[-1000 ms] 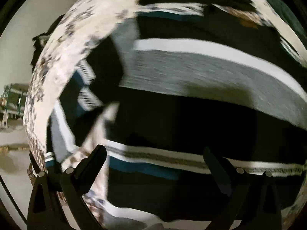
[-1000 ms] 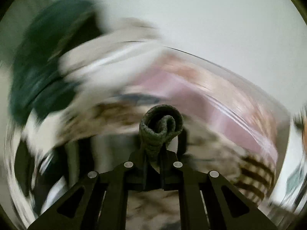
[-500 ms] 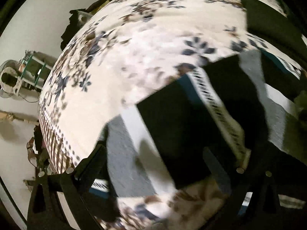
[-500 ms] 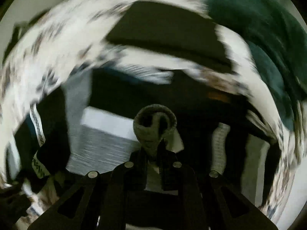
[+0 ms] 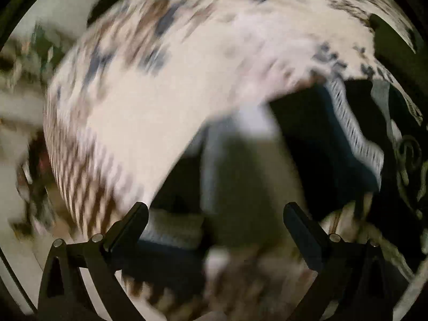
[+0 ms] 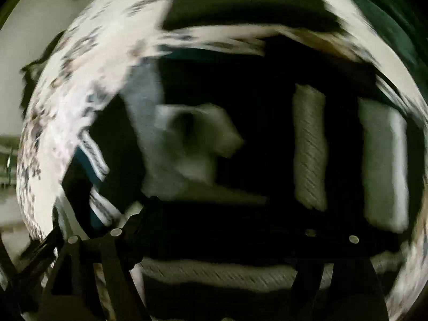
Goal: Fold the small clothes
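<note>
Both views are motion-blurred. My left gripper (image 5: 215, 215) is open and empty above a black, grey and white striped garment (image 5: 235, 165) lying on a floral bedspread (image 5: 165, 88). My right gripper (image 6: 214, 219) is open and empty; a blurred pale rolled sock (image 6: 195, 136) sits loose ahead of it on the dark striped garment (image 6: 256, 123). A rolled grey sock bundle (image 6: 310, 147) and a paler folded piece (image 6: 385, 165) lie side by side to the right. A curled green-grey sock (image 5: 409, 155) shows at the right edge of the left wrist view.
The floral bedspread (image 6: 67, 101) fills the left of the right wrist view. A dark green garment (image 6: 388, 21) is heaped at the far right. A black folded cloth (image 6: 240, 5) lies at the far side. Blurred room clutter (image 5: 18, 61) lies beyond the bed's left edge.
My right gripper has opened and let go of the rolled sock, which now lies ahead on the striped garment. My left gripper has swung further left over the bedspread, still open.
</note>
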A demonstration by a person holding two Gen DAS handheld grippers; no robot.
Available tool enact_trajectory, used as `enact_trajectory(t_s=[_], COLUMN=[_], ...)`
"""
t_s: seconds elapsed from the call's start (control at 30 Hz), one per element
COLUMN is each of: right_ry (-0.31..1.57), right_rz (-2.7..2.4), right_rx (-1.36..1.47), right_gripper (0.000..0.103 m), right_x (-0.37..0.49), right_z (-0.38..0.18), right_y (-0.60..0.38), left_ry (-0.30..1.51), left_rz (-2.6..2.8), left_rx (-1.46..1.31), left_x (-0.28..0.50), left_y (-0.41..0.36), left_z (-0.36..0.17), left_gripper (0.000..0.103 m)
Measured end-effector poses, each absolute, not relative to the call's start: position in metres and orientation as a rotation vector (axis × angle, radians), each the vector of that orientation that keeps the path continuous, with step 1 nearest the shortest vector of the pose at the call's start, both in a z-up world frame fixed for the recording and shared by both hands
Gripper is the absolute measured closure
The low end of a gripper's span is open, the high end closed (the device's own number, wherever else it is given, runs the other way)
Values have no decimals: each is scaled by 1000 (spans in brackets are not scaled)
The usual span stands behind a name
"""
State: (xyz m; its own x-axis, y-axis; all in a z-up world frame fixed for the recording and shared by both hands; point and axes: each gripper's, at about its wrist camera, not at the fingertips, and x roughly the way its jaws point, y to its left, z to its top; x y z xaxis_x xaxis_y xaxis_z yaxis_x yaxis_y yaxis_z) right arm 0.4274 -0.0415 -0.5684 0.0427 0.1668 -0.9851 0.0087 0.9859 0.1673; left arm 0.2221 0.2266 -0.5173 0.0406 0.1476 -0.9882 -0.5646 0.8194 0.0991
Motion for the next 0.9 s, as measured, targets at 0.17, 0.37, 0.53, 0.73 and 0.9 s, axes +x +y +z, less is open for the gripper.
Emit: enact_trajectory(t_s=[0.17,0.37,0.53,0.73,0.9], right_ry=[1565,1616,1615,1591,1578], right_rz=[-23,-105,-112,-75,-109], right_rx=[129,186,152,110,144], right_gripper=[22,22,22,22,22], right_x=[386,360,345,335,332], right_z=[-567,-585,-587,-587,-591], right_y=[-100,-127,-125,-108,-106], left_ry=[1517,1423,1333,1234,1327], left_rz=[607,692,877,976,746], left_rx=[-856,-1032,-855,-764,-1165], left_x=[126,121,134,110,97], left_y=[264,300,363,413,370], left_z=[-553,-591,-570,-528,-582], left_gripper=[0,2,3,3,3])
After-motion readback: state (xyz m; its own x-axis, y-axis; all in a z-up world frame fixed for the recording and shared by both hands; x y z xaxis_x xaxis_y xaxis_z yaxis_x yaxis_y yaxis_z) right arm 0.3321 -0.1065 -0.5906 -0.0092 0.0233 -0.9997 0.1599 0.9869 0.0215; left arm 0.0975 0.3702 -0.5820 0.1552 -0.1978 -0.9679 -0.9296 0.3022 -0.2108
